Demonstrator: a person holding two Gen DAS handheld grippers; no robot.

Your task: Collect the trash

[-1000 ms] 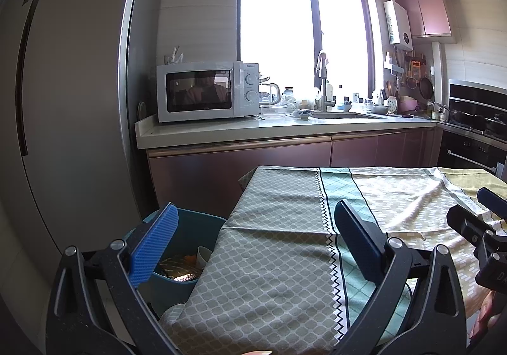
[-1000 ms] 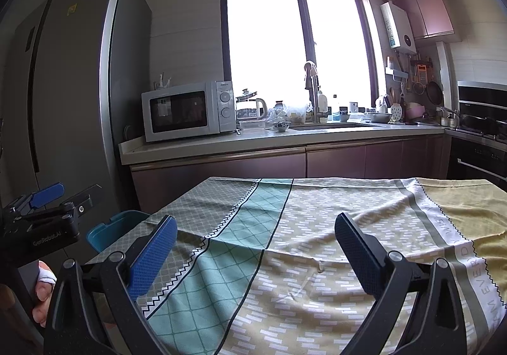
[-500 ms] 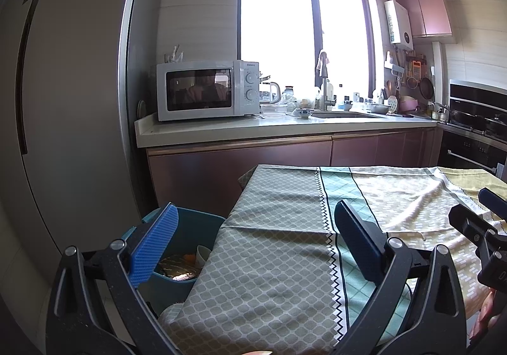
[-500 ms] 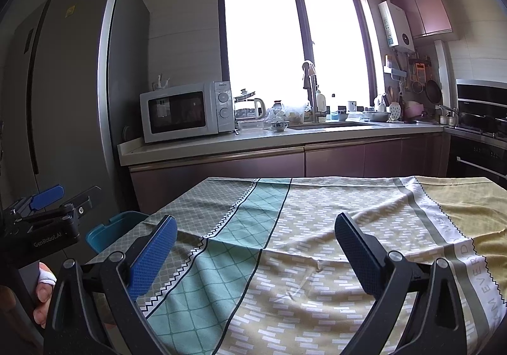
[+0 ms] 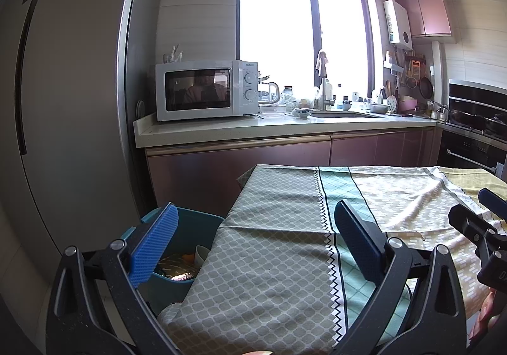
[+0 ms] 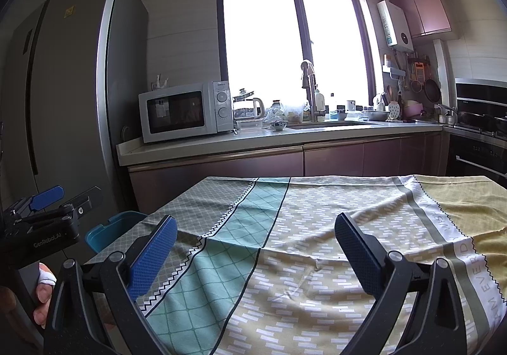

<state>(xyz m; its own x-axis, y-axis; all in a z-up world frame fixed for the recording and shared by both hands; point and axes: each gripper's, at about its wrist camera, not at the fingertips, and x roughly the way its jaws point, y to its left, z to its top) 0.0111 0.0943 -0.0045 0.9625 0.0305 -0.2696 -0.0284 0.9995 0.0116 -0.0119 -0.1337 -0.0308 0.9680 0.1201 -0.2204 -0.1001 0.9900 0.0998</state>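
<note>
Left claw: wide open, nothing btwn the blue pads, hovering over the worktop's left edge.
Right claw: spread apart too, empty, above the cloth mid-worktop.
Bin: teal, on the floor just beside the worktop's left side; trash already inside, incl. something gold and a white cup.
Worktop: patterned cloth, bare.
Writing: "GenRobot.AI" on the left claw body as seen from right cam; cloth border reads "EVERYD…", rest cut off.
Microwave: brand too small to read.
</note>
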